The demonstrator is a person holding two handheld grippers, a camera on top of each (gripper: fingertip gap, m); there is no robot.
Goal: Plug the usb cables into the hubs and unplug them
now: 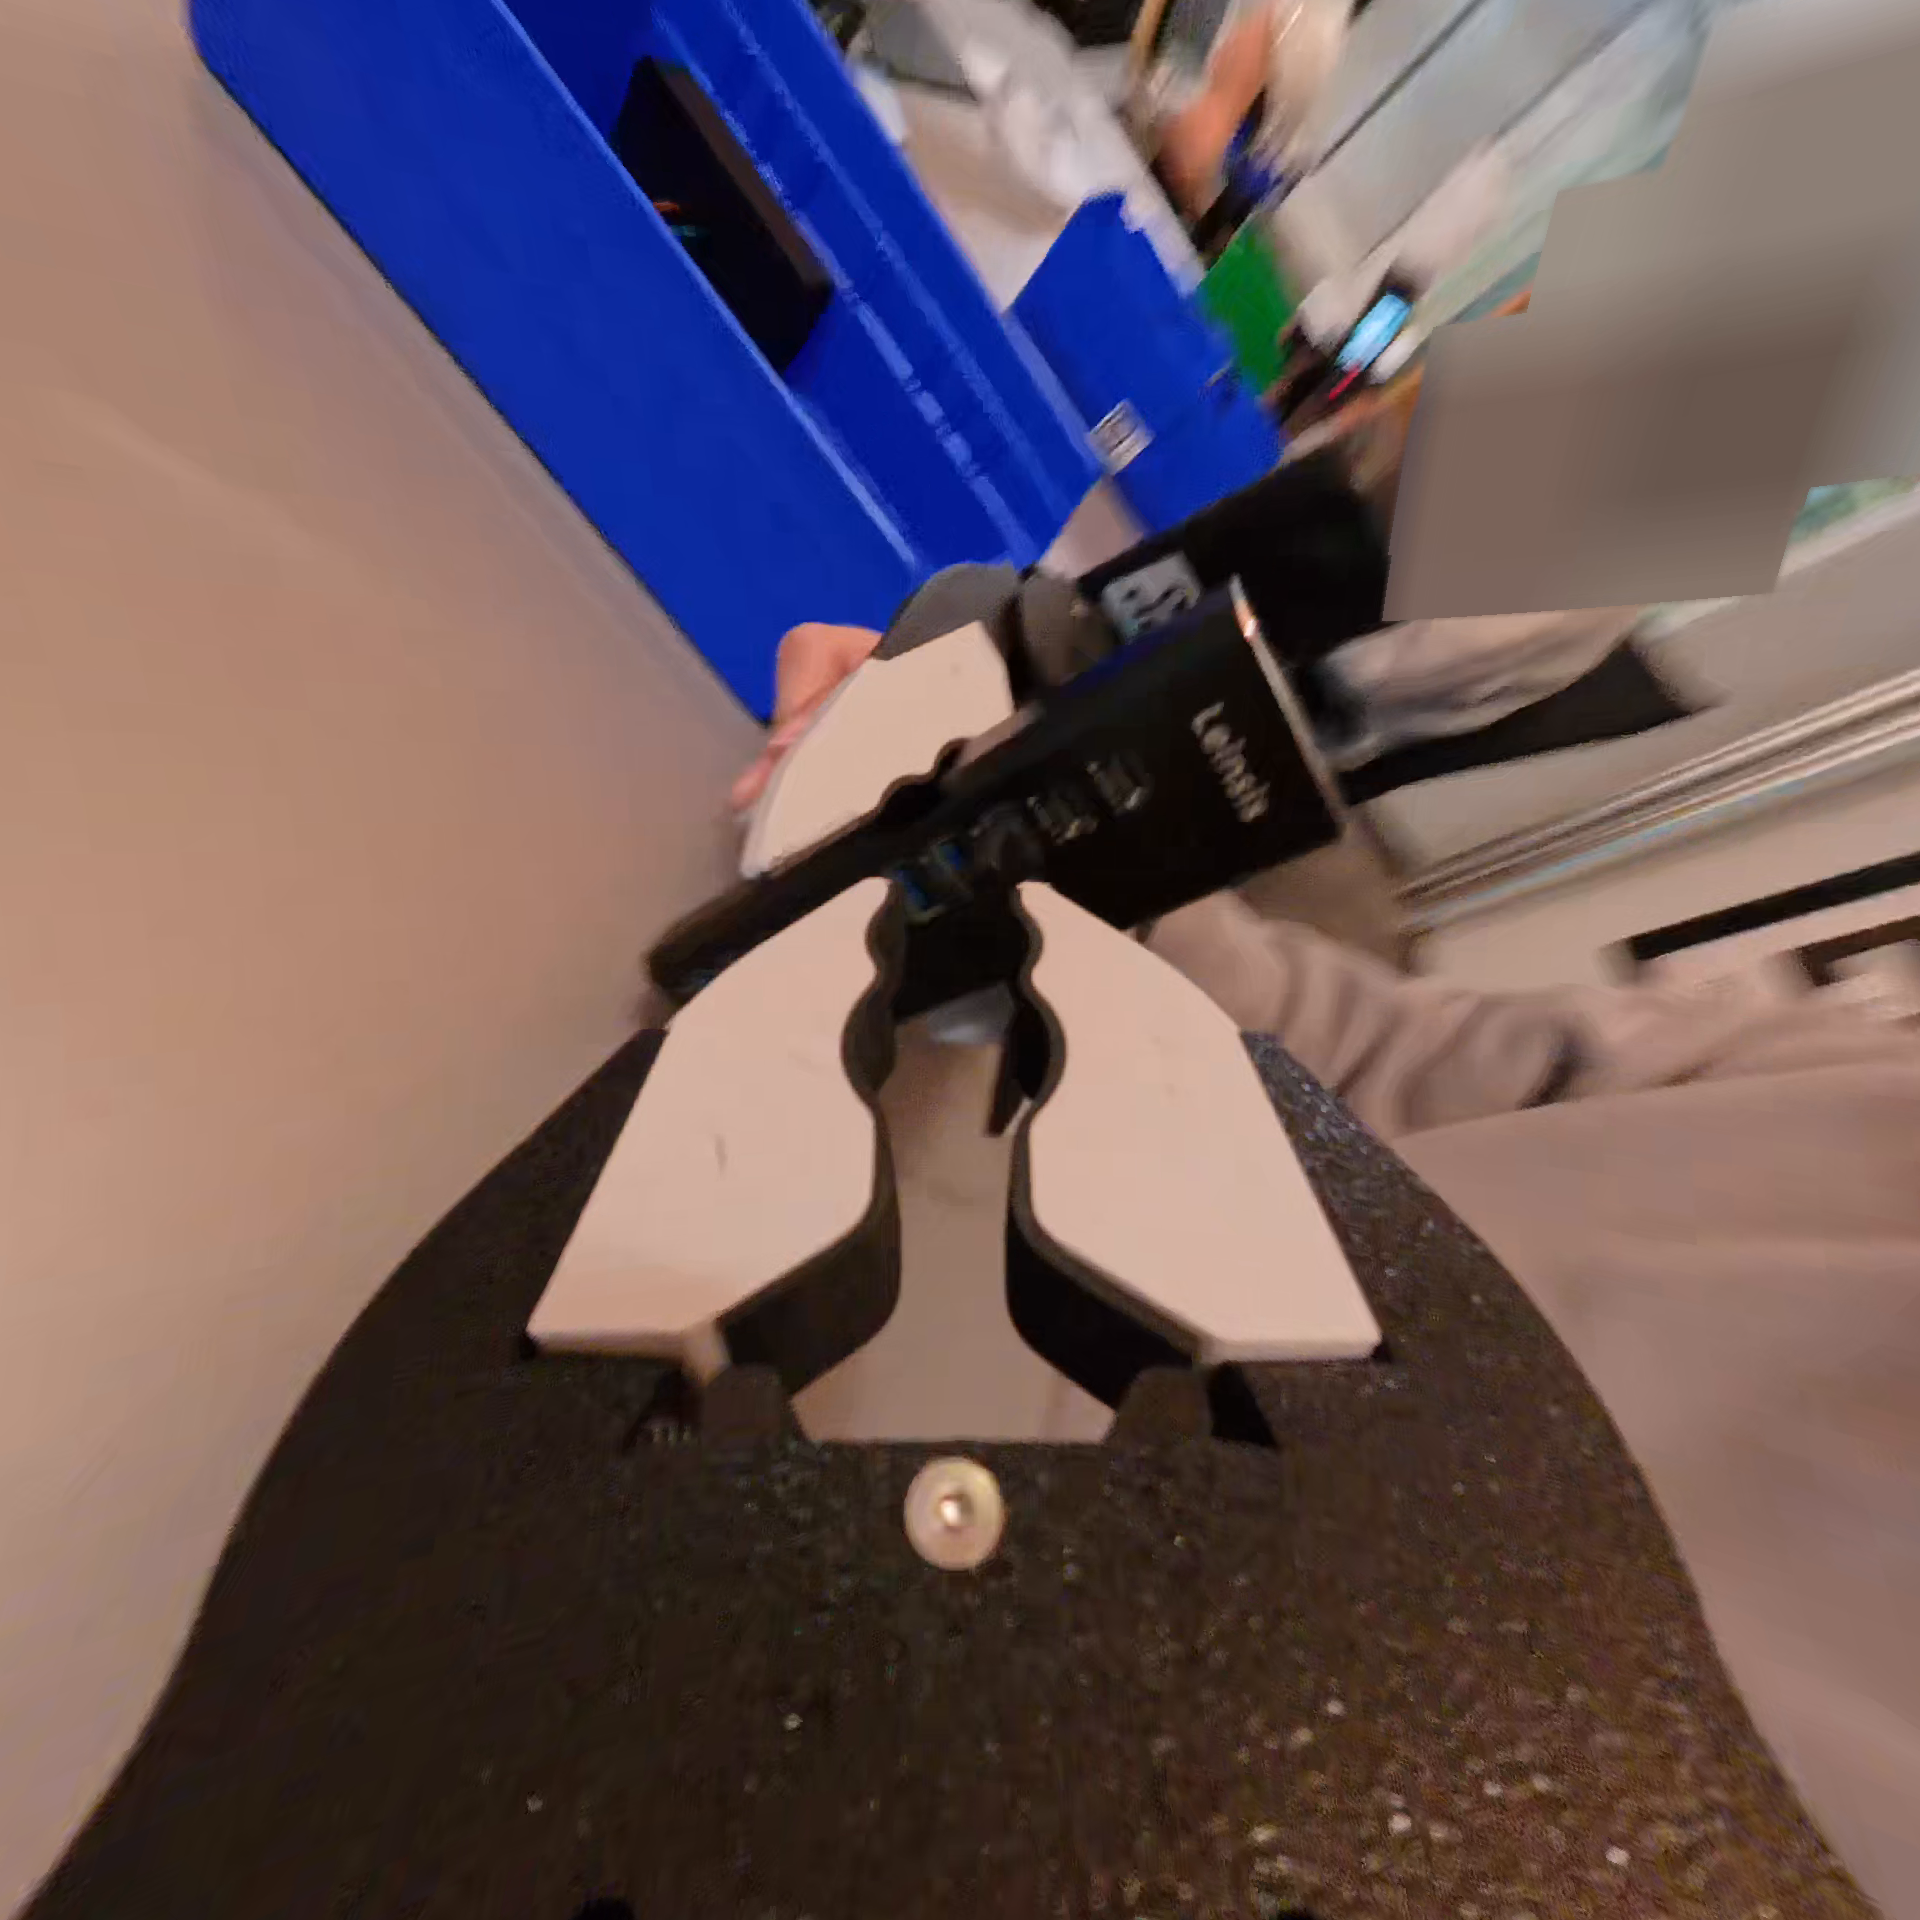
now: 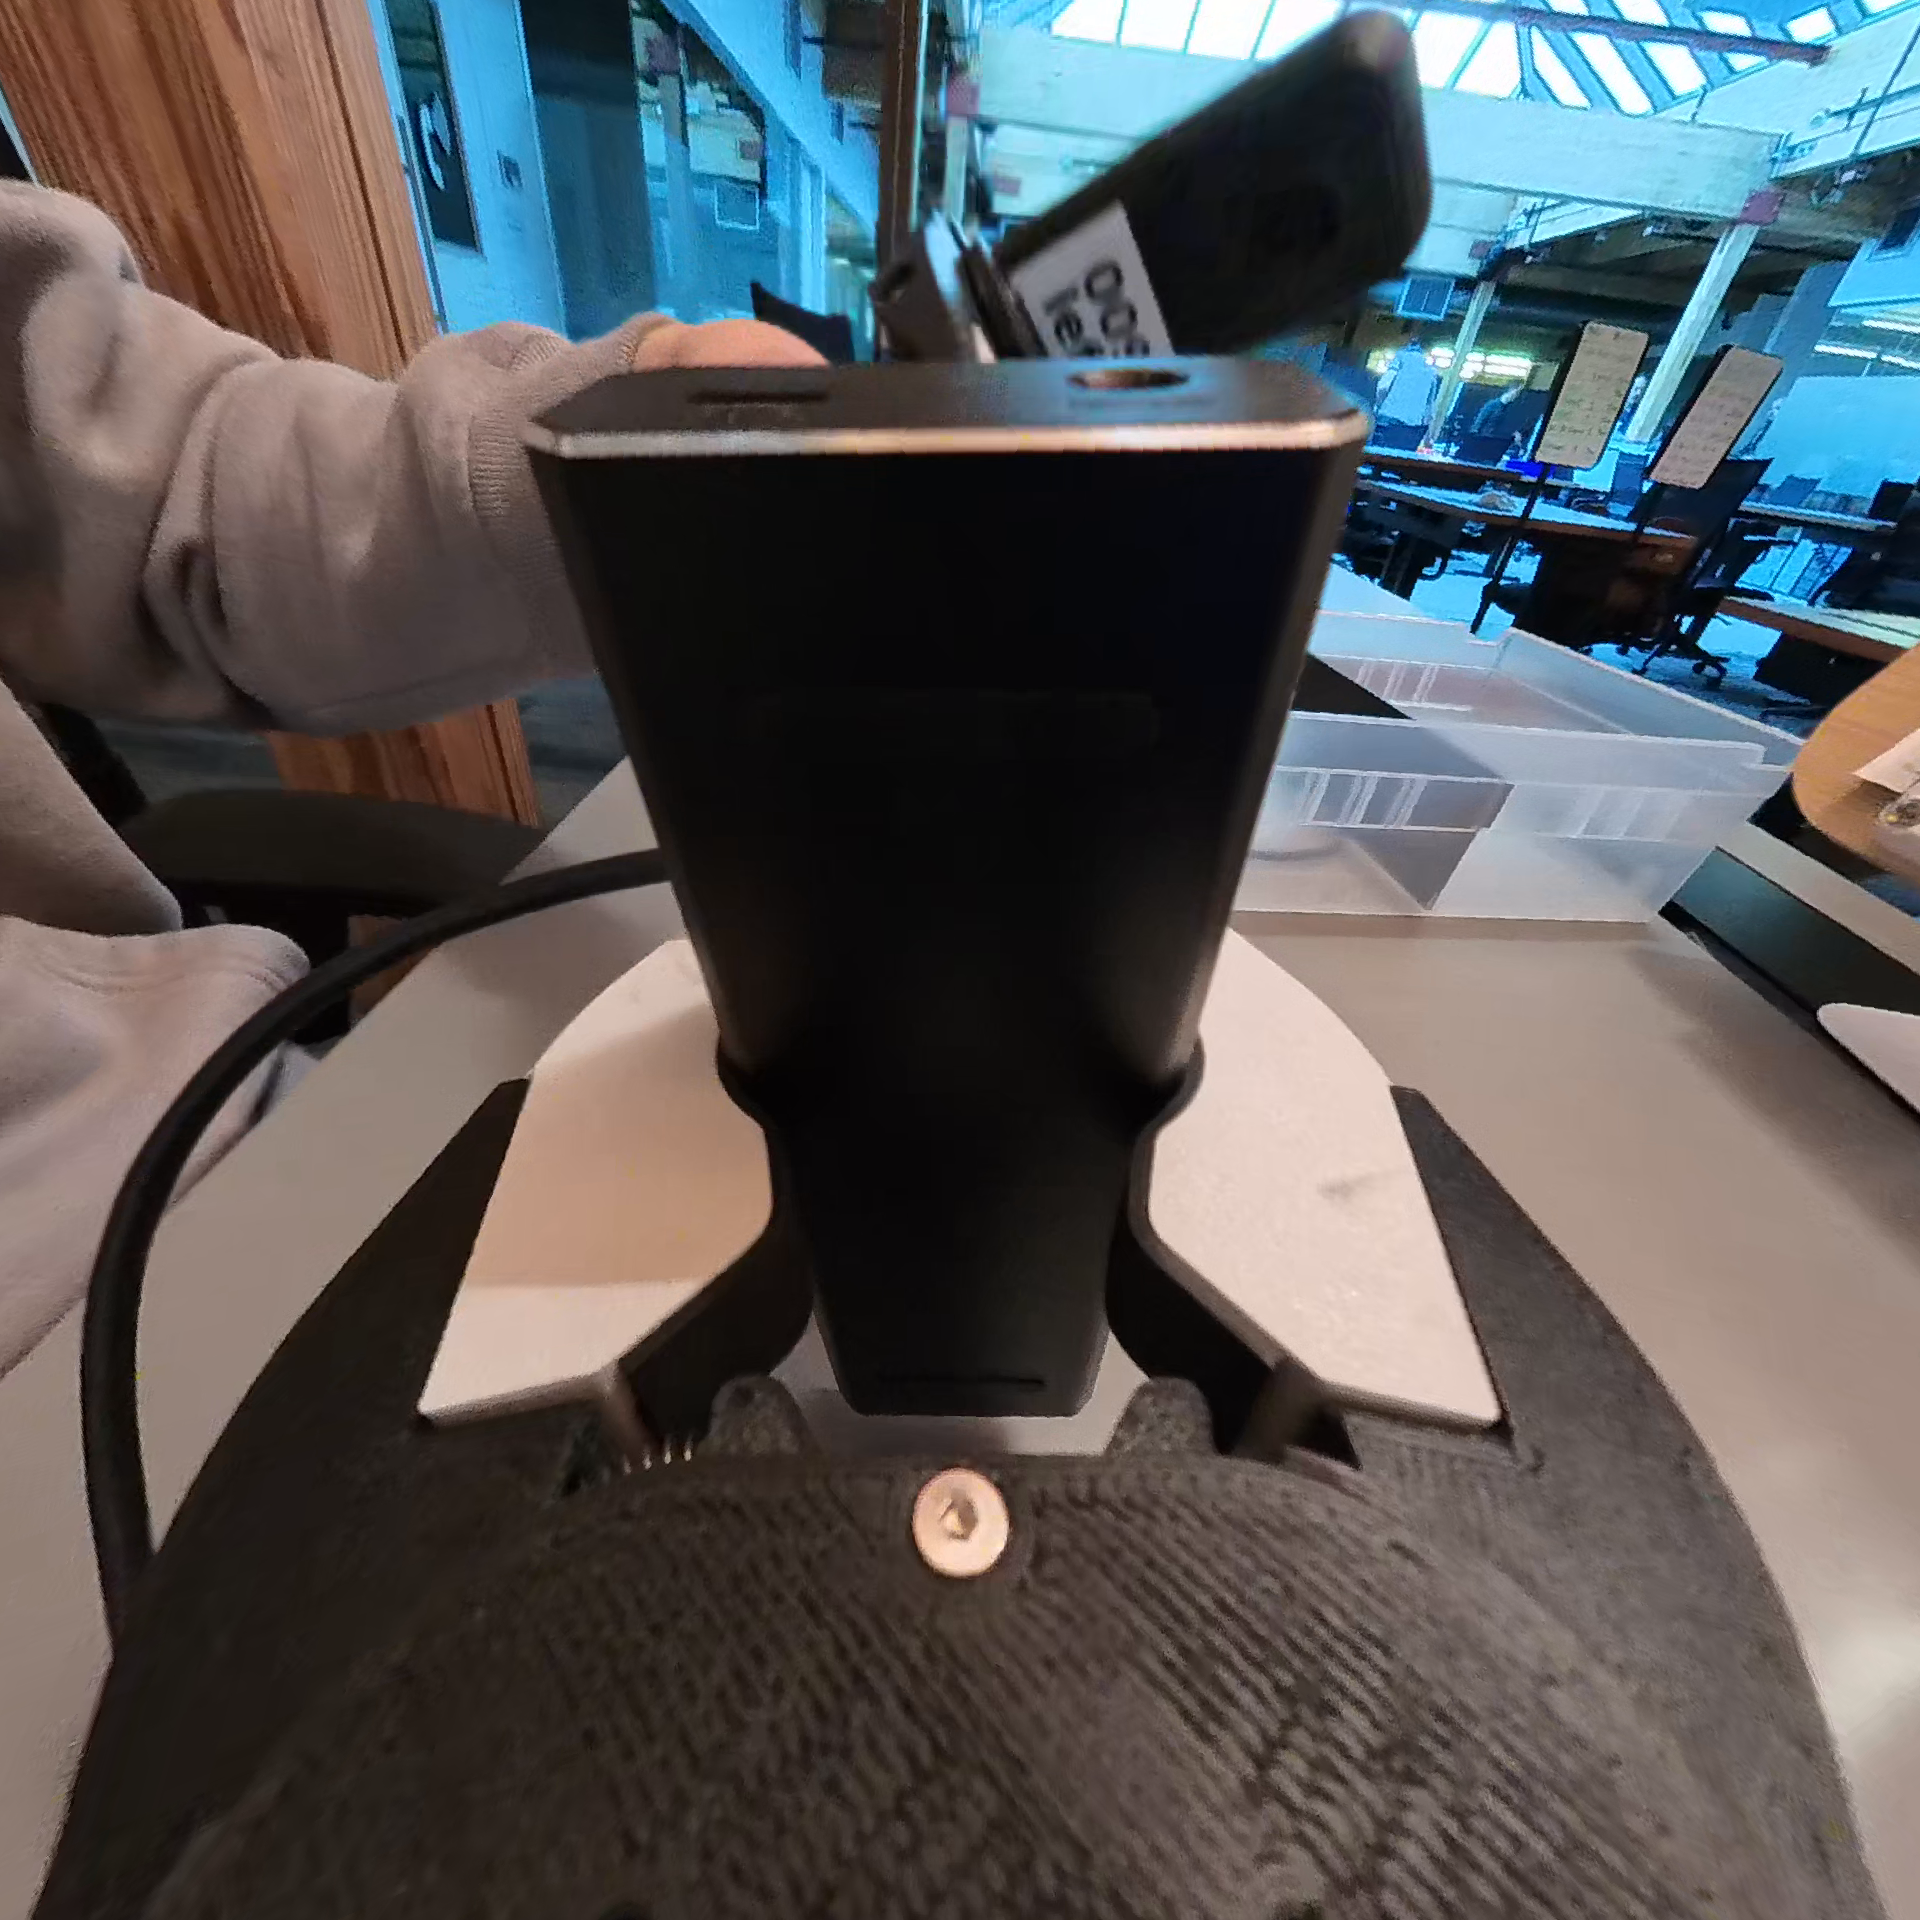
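Note:
In the left wrist view my left gripper (image 1: 951, 935) is shut on a black USB plug (image 1: 951, 982), right at the blue ports (image 1: 930, 883) on the side of a black hub (image 1: 1122, 790). The hub is lifted off the table and tilted. My right gripper (image 2: 956, 1060) is shut on this hub (image 2: 935, 675) and holds it upright by its lower end; one of its white fingers (image 1: 883, 738) shows behind the hub in the left view. The left gripper's black body (image 2: 1226, 197) shows above the hub's top end in the right view. A black cable (image 2: 156, 1143) curves at the left.
Blue bins (image 1: 623, 395) stand on the pale table (image 1: 260, 831). A clear plastic compartment tray (image 2: 1507, 790) sits at the back right of the grey table (image 2: 1558, 1143). A person's grey sleeve (image 2: 260, 520) and a wooden post (image 2: 239, 177) are at the left.

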